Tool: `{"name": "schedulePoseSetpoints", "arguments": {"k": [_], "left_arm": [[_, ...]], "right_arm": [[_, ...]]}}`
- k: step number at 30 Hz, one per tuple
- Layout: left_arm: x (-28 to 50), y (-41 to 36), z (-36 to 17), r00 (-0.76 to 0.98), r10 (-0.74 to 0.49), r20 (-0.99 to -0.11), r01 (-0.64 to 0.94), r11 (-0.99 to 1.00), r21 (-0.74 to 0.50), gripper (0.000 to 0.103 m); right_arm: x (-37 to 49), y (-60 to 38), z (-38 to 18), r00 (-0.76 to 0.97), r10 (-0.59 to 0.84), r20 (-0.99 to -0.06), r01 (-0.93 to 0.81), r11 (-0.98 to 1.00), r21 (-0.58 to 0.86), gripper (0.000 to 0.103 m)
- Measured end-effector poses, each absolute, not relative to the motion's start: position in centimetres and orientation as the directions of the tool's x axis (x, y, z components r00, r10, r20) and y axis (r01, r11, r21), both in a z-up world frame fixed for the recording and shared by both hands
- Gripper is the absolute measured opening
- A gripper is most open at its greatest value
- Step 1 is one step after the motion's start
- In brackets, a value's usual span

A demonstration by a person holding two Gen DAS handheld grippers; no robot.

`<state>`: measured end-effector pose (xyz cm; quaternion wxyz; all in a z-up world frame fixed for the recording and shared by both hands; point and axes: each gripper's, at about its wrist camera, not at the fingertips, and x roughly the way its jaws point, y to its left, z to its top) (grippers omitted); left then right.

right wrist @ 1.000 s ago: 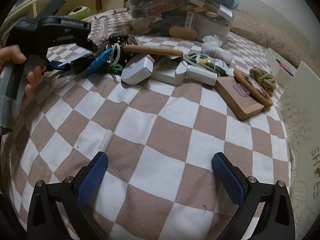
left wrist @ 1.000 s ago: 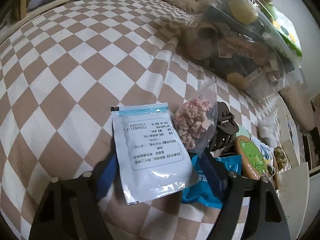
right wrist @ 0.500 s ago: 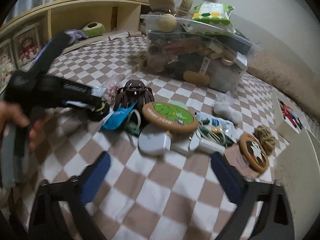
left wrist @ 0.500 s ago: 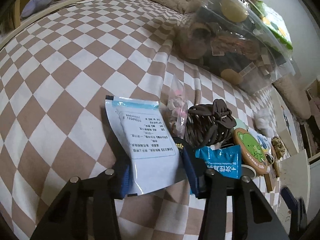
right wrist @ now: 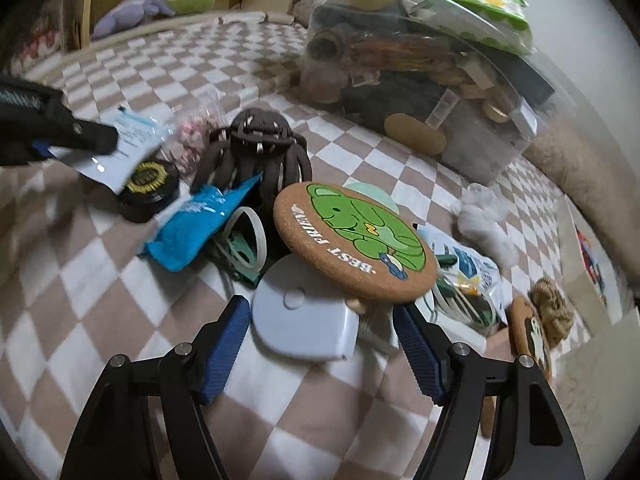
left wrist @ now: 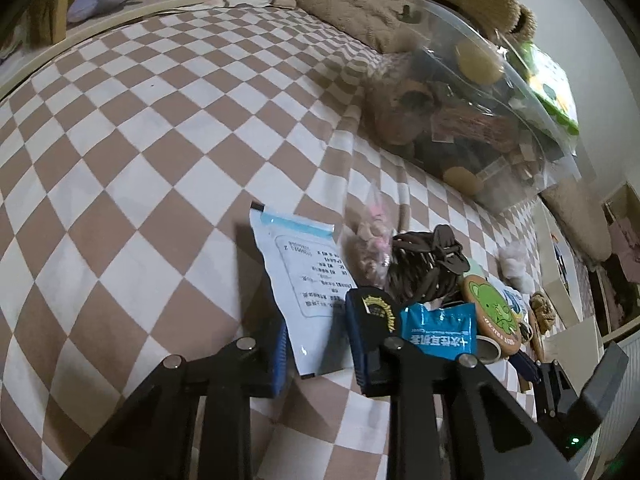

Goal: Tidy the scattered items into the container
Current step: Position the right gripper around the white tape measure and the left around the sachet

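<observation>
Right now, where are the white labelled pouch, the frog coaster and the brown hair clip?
white labelled pouch (left wrist: 308,276): left wrist view, on its printed label.
frog coaster (right wrist: 356,240): right wrist view, on the green frog.
brown hair clip (right wrist: 256,152): right wrist view, on its curved teeth.

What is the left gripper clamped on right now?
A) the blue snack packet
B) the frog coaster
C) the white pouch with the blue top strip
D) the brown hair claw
C: in the left wrist view the left gripper has its blue pads closed on the lower end of the white pouch, while the other three lie free beside it.
</observation>
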<state>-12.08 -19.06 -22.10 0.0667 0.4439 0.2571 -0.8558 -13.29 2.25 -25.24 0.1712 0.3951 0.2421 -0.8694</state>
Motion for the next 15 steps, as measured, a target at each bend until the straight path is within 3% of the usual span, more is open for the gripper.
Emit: {"name": "schedulePoseSetpoints", "arguments": {"k": [1,2,3,5,7,9,12,15], "left_arm": [[-12.0,-19.2,-22.2,-0.594,0.109,-0.797,0.351,-0.856,-0.378,0.044],[-12.0,-19.3,-22.2,-0.593,0.103,-0.799,0.358,-0.854,-0.376,0.059],[-11.9,-19.4,-22.2,-0.594,0.097,-0.799,0.364,-0.853,-0.374,0.066],[-11.9,-19.5,-22.2,-0.592,0.078,-0.802,0.377,-0.853,-0.361,0.067],[-11.9,-19.5,-22.2,-0.591,0.066,-0.804,0.380,-0.856,-0.349,0.069],[-12.0,-19.2,-22.1,-0.589,0.040,-0.807,0.379,-0.868,-0.319,0.078],[-12.3,-18.5,-22.2,-0.585,-0.010,-0.811,0.365,-0.896,-0.252,0.080],[-12.9,-17.7,-22.5,-0.570,-0.060,-0.819,0.344,-0.923,-0.172,0.080]], "right_arm": [[-13.4,2.2,-25.3,-0.634,-0.103,-0.766,0.489,-0.822,-0.293,0.075],[-13.4,2.1,-25.4,-0.636,-0.106,-0.764,0.490,-0.820,-0.294,0.072],[-13.4,2.1,-25.4,-0.633,-0.115,-0.765,0.497,-0.819,-0.288,0.060],[-13.2,2.1,-25.3,-0.643,-0.114,-0.757,0.495,-0.816,-0.298,0.048],[-12.9,2.3,-25.3,-0.649,-0.115,-0.752,0.492,-0.817,-0.300,0.047],[-12.5,2.8,-25.2,-0.638,-0.137,-0.758,0.503,-0.819,-0.275,0.047],[-11.8,3.7,-24.8,-0.601,-0.189,-0.776,0.520,-0.830,-0.201,0.045],[-10.8,4.8,-24.8,-0.532,-0.266,-0.804,0.540,-0.838,-0.080,0.032]]}}
